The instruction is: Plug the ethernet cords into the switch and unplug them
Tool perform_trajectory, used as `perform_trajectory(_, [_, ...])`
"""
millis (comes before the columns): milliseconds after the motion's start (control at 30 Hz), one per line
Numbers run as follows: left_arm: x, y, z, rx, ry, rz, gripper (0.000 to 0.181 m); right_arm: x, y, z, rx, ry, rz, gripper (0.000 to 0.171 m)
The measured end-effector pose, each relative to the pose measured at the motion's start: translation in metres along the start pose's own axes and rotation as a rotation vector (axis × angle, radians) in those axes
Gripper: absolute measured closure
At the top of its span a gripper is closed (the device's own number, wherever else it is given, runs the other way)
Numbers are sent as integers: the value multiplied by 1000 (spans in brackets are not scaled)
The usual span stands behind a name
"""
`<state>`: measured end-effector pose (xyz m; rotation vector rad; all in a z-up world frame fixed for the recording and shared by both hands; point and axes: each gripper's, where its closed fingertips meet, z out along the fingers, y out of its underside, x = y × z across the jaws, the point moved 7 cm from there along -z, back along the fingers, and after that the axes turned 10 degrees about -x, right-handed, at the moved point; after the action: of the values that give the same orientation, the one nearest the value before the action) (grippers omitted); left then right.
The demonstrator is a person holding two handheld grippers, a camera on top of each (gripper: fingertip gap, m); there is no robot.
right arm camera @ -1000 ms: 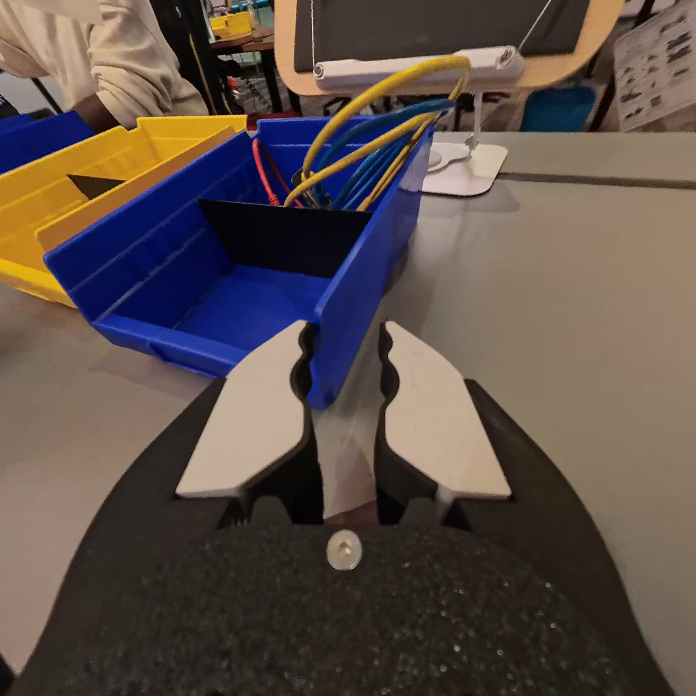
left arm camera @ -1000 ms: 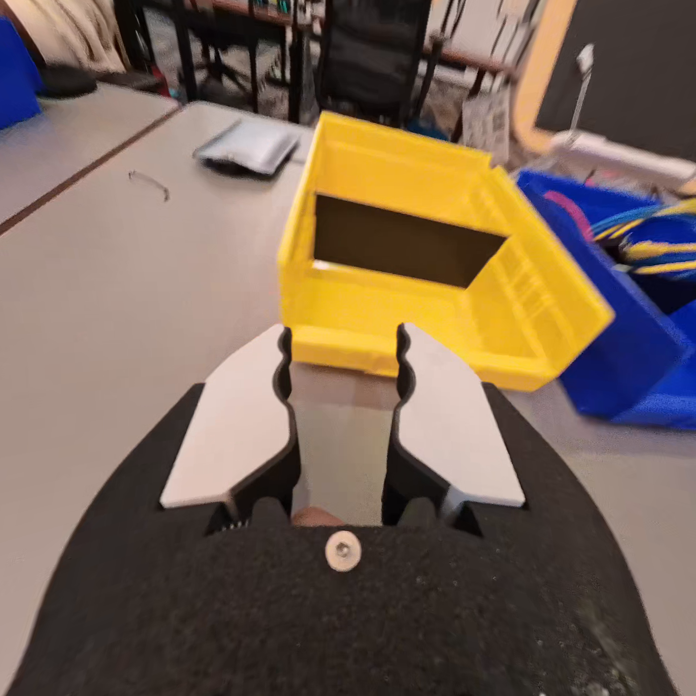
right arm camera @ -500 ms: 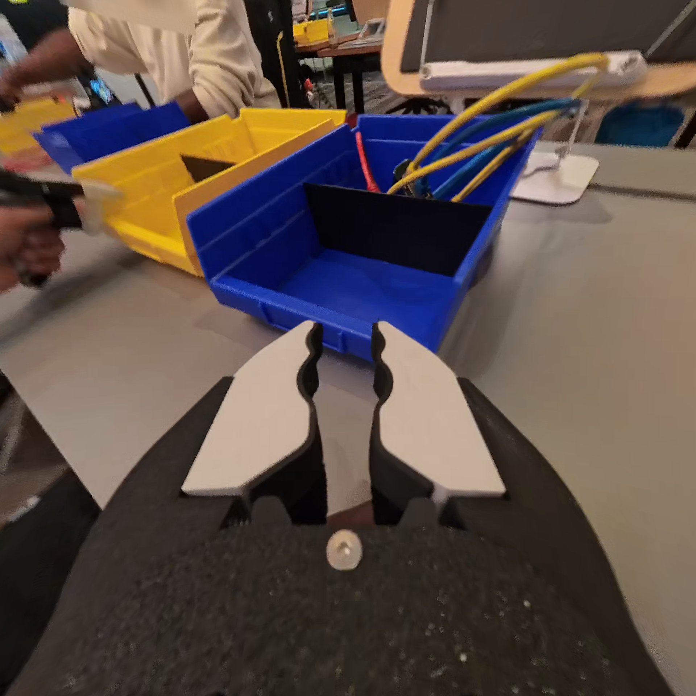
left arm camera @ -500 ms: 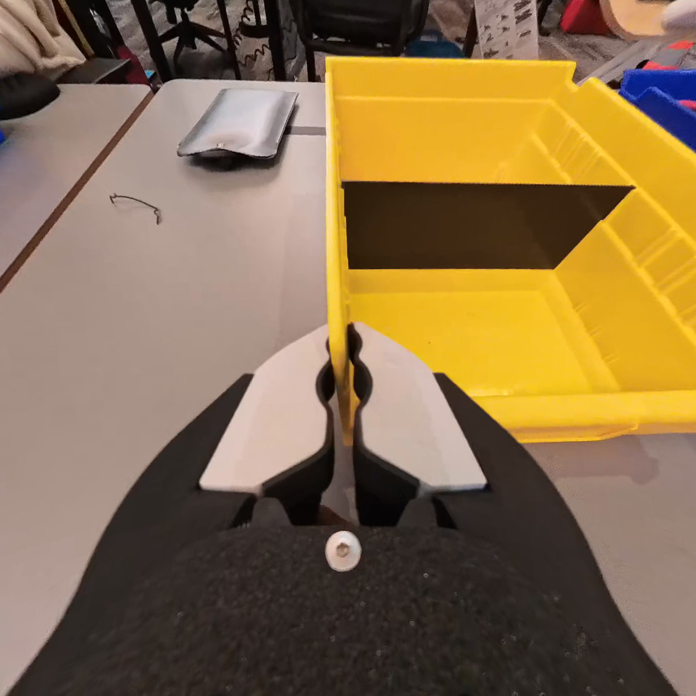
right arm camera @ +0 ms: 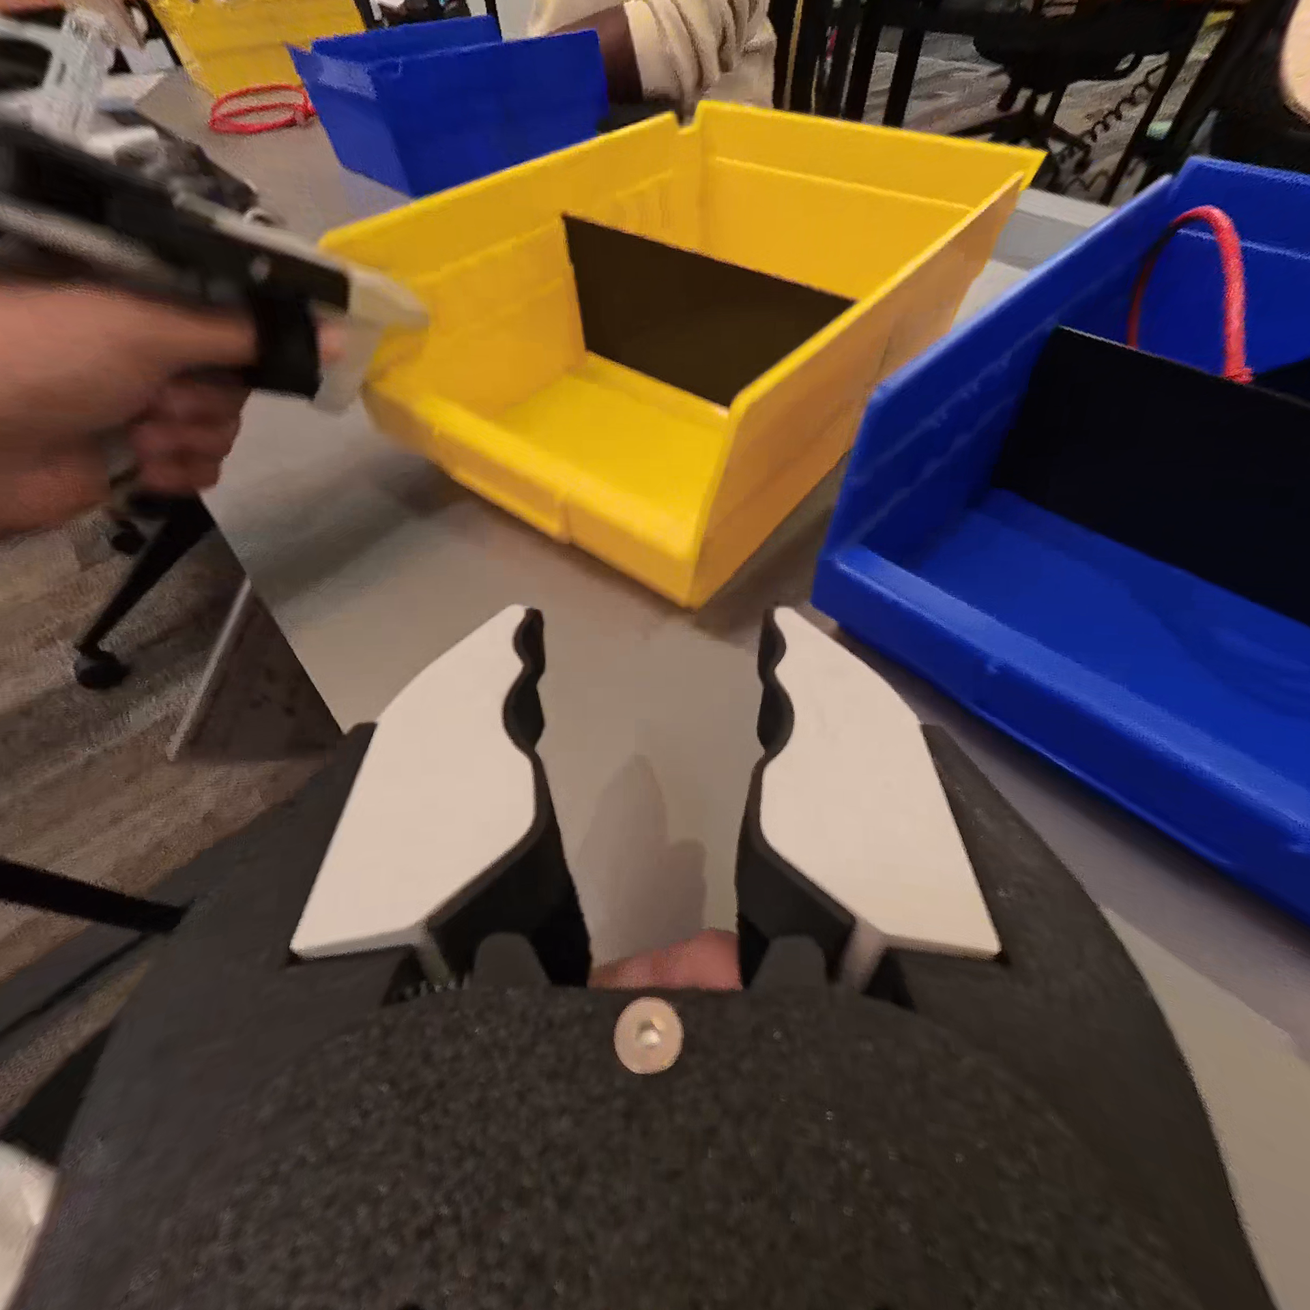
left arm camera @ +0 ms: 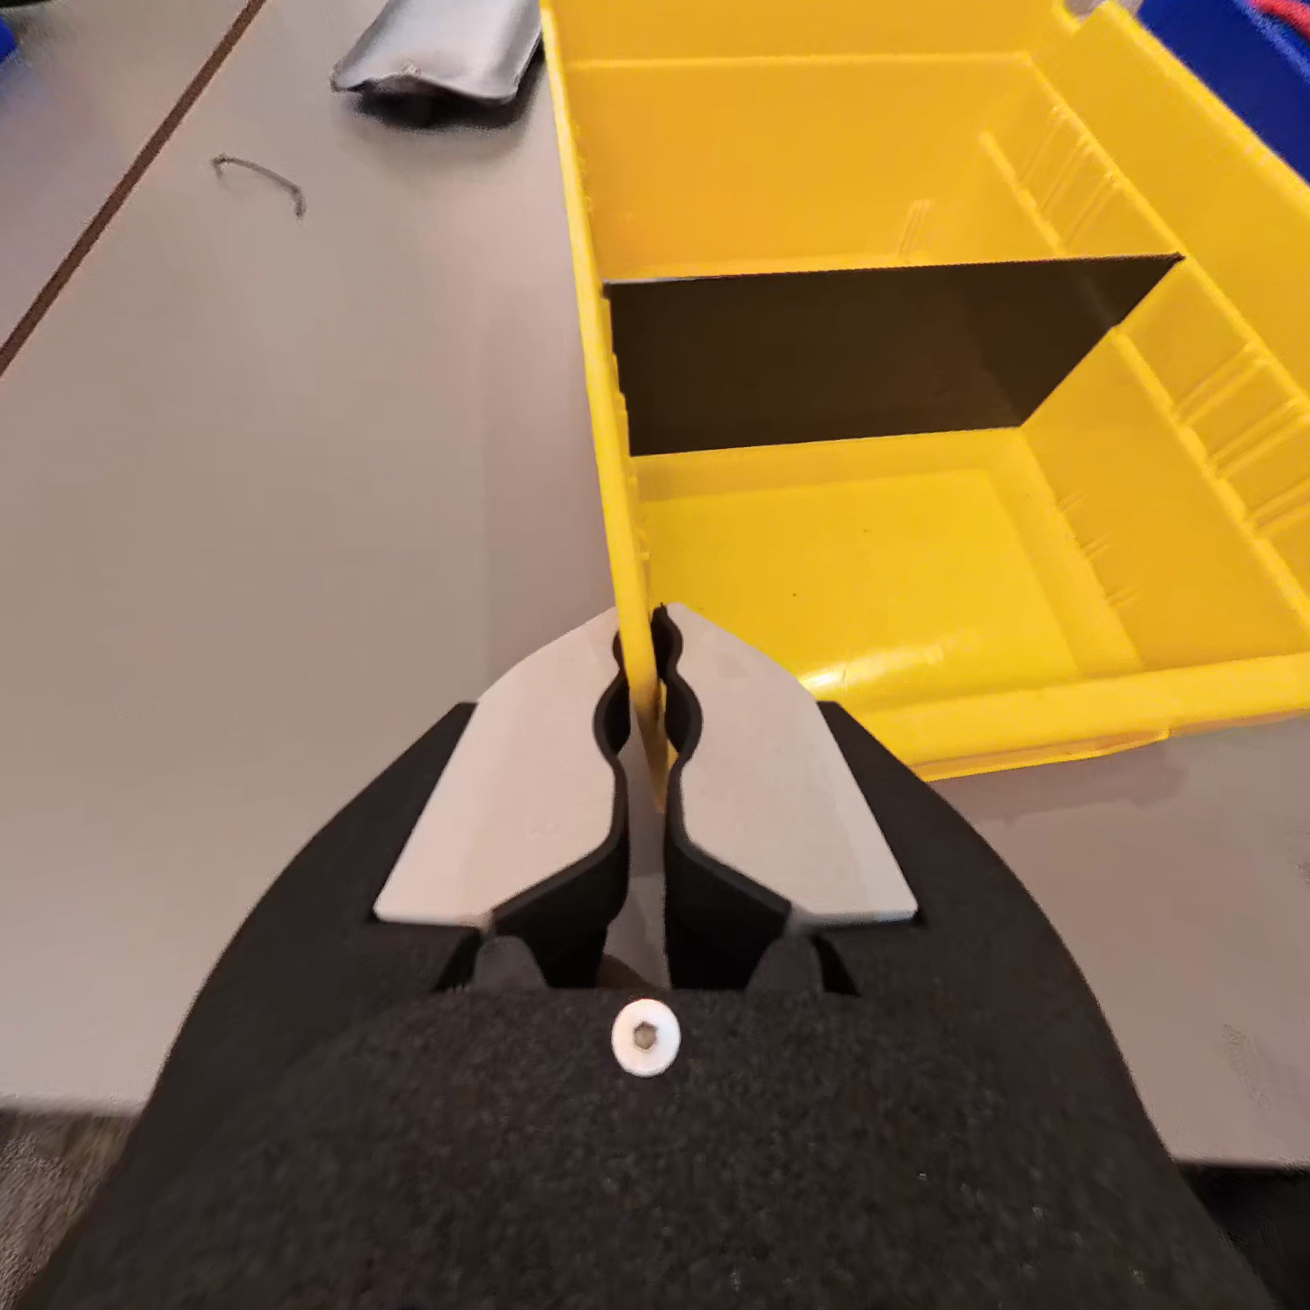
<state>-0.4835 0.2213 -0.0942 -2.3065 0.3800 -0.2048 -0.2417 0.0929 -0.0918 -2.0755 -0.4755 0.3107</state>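
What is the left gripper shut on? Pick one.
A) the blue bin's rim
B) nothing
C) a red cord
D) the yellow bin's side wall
D: the left gripper has its jaws closed on the thin side wall of the yellow bin.

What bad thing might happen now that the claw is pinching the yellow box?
1. The left gripper has its jaws shut on only the thin side wall of the yellow bin, near one corner, so the bin may twist or slip.
2. The blue bin sits close beside it and could get bumped.
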Motion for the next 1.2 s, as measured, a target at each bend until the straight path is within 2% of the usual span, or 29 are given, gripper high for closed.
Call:
perform_trajectory(100, [7, 28, -31, -26, -62, -5, 178, -12, -13, 21, -1, 25, 91, 114])
perform_trajectory(200, [13, 56, -59, -17, -121, -3, 177, -17, -11, 41, -78, 87, 98, 119])
perform_trajectory(267, [19, 70, -73, 8, -94, -44, 177, -27, -7, 47, -110, -1, 97, 120])
perform_trajectory(300, [22, 76, -79, 21, -89, -66, 177, -27, -7, 45, -108, 10, 121, 125])
perform_trajectory(367, [27, 86, -91, 57, -144, -82, 176, -23, -11, 36, -88, 94, 105, 161])
perform_trajectory(433, [38, 89, -110, 127, -176, -134, 176, -26, -18, 26, -58, 149, 36, 166])
perform_trajectory(533, [57, 83, -137, 250, -271, -83, 175, -25, -34, 4, 28, 185, -13, 165])
perform_trajectory(633, [76, 63, -155, 353, -276, -49, 176, -16, -57, -30, 160, 241, -50, 166])
perform_trajectory(733, [104, 29, -169, 451, -225, -20, 176, 4, -83, -73, 273, 328, -54, 166])
perform_trajectory(933, [206, -60, -165, 564, -26, 93, 175, 91, -112, -175, 405, 574, 7, 167])
perform_trajectory(1067, [302, -104, -141, 584, 105, 174, 176, 171, -99, -236, 419, 729, 92, 167])
perform_trajectory(1200, [407, -116, -96, 513, 213, 238, 175, 256, -53, -283, 327, 854, 210, 166])
